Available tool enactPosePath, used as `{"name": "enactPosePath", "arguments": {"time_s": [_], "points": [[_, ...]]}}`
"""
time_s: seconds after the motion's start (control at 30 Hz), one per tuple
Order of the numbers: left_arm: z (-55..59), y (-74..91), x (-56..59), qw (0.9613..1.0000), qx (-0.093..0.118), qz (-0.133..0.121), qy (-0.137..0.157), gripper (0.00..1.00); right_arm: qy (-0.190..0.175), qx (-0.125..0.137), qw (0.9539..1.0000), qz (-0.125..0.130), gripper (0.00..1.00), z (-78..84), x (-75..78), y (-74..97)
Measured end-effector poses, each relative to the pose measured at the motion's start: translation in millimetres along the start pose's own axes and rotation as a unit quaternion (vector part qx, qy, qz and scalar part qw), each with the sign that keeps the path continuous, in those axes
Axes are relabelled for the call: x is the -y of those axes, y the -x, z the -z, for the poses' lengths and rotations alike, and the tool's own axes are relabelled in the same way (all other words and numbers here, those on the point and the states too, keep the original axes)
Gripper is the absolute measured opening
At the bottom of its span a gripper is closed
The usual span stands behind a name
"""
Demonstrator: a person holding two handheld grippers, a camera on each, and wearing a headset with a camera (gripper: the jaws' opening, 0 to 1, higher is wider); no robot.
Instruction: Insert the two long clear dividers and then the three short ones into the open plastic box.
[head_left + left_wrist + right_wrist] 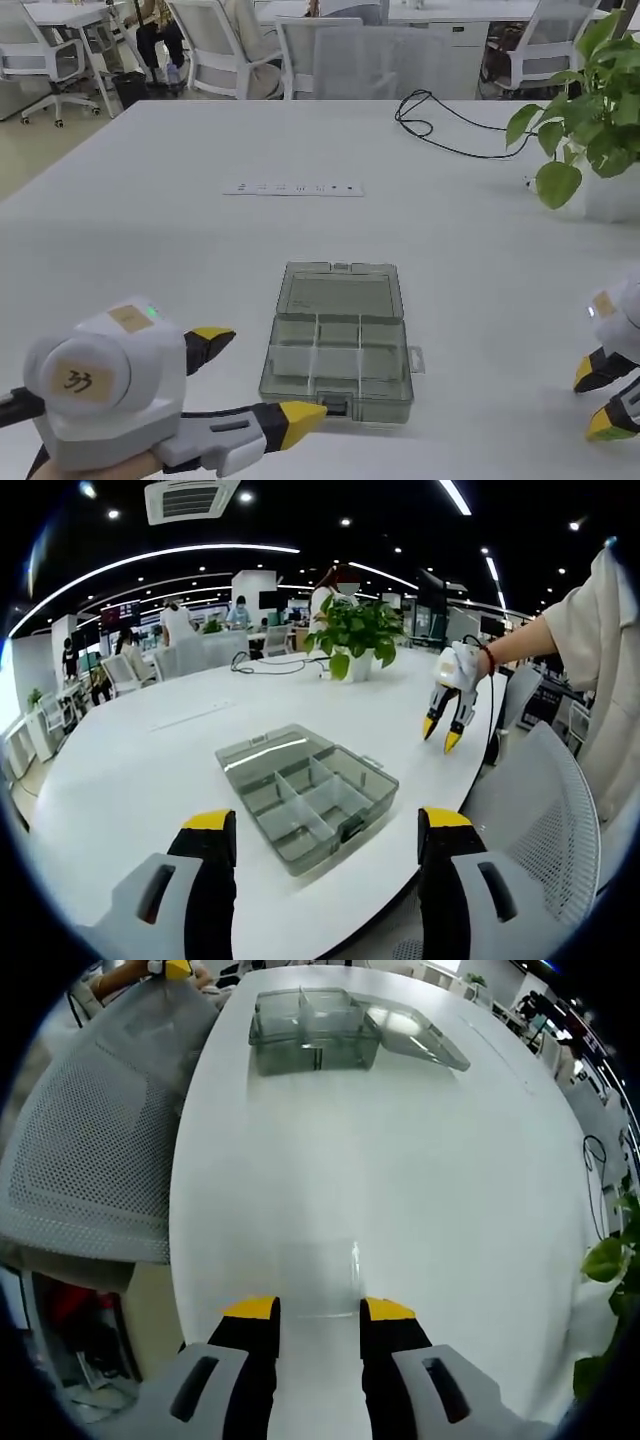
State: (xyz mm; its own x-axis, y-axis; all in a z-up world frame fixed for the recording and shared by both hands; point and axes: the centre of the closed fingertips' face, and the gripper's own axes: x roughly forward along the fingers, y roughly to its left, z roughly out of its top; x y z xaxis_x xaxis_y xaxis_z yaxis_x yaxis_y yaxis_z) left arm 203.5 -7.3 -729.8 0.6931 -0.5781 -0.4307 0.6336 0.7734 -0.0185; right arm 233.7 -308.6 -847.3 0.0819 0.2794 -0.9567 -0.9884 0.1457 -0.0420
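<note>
We had left gripper [327,822] released, empty, facing smoky clear plastic box [370,400]; right gripper [318,1310] open, thin clear flat divider [318,1278] at tips; we judged square edge pinch best

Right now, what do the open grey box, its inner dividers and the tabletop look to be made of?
Smoky grey see-through rectangular box: probably hard moulded plastic, glossy; the surface beneath shows through its walls and open lid. Clear dividers inside it: likely thin plastic, paler, with whitish edges. Flat white tabletop: smooth, semi-matte with soft sheen; laminate or painted board, cannot tell which.
</note>
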Motion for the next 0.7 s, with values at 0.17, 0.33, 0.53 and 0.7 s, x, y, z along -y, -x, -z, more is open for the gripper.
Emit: {"name": "enactPosePath", "arguments": {"time_s": [0.17, 0.33, 0.53, 0.7], "points": [[0.4, -1.0, 0.1, 1.0, -0.002, 0.006, 0.003, 0.71, 0.015, -0.002, 0.9993, 0.035, 0.32, -1.1, 8.6, 2.1], [-0.7, -0.8, -1.5, 0.9999, 0.003, 0.002, 0.009, 0.72, 0.03, 0.019, 0.9967, 0.073, 0.32, -22.1, 13.4, 9.3], [-1.1, -0.4, -1.9, 0.9999, 0.007, 0.002, 0.016, 0.69, 0.05, 0.062, 0.9894, 0.122, 0.32, -60.5, 24.2, 20.5], [-2.6, -0.7, 1.1, 0.9996, 0.013, 0.009, 0.023, 0.63, 0.063, 0.098, 0.9842, 0.133, 0.32, -89.1, 27.8, 26.5]]}}
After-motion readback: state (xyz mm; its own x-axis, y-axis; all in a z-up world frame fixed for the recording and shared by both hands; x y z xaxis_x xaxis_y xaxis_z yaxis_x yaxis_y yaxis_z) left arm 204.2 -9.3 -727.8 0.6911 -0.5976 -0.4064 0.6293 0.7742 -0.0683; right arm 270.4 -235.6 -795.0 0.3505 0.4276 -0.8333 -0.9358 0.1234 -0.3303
